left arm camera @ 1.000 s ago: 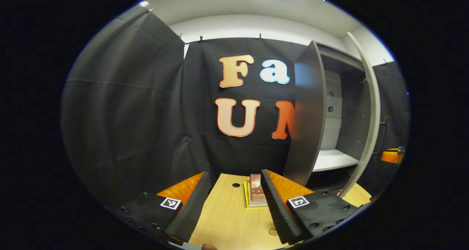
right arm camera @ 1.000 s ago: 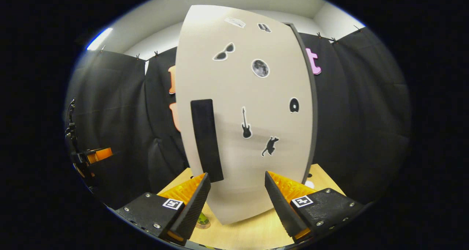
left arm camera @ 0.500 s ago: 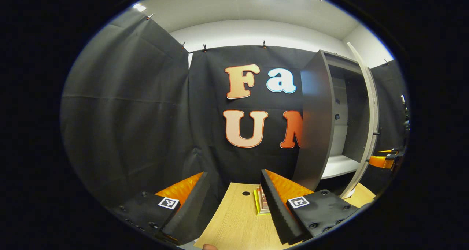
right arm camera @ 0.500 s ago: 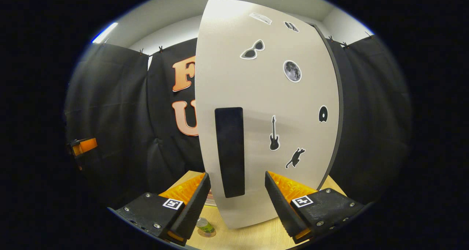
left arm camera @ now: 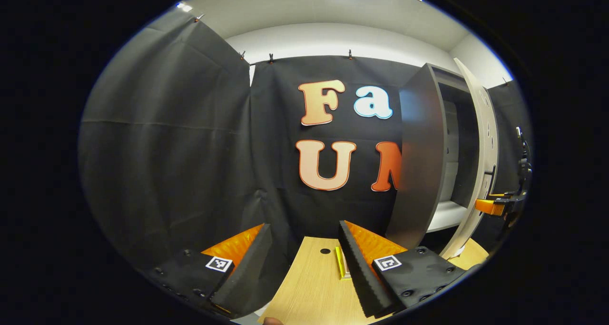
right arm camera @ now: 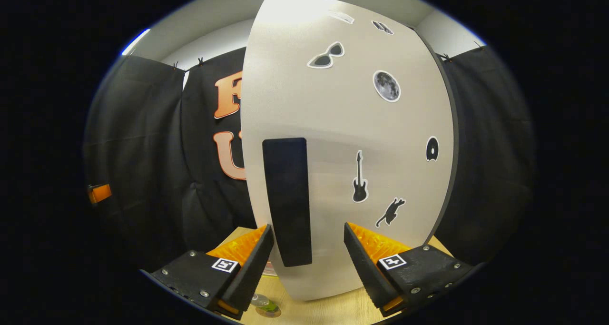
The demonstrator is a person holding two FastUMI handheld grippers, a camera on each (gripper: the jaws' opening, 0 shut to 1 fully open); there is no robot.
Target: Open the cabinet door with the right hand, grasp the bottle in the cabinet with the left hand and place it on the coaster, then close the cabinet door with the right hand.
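The cabinet's pale door [right arm camera: 342,139], dotted with stickers, stands right in front of my right gripper [right arm camera: 307,263]. That gripper is open, and the lower end of the black handle [right arm camera: 287,201] lies between its fingers, not clamped. Low at the left finger, the bottle [right arm camera: 263,304] stands on the coaster [right arm camera: 272,312], partly hidden. In the left gripper view the cabinet [left arm camera: 418,158] is at the right, its door [left arm camera: 486,144] leaving a narrow gap. My left gripper [left arm camera: 304,268] is open with nothing in it, over the wooden table [left arm camera: 309,287]. The right gripper [left arm camera: 502,203] shows beside the door.
A small stack of books [left arm camera: 339,267] lies on the table, mostly behind my left gripper's right finger. A white shelf [left arm camera: 445,214] shows inside the cabinet. The left gripper [right arm camera: 99,192] appears far off at the left of the right gripper view.
The door has swung further toward shut, narrowing the gap into the cabinet. The right gripper followed it. The left gripper view has turned slightly left, hiding more of the books.
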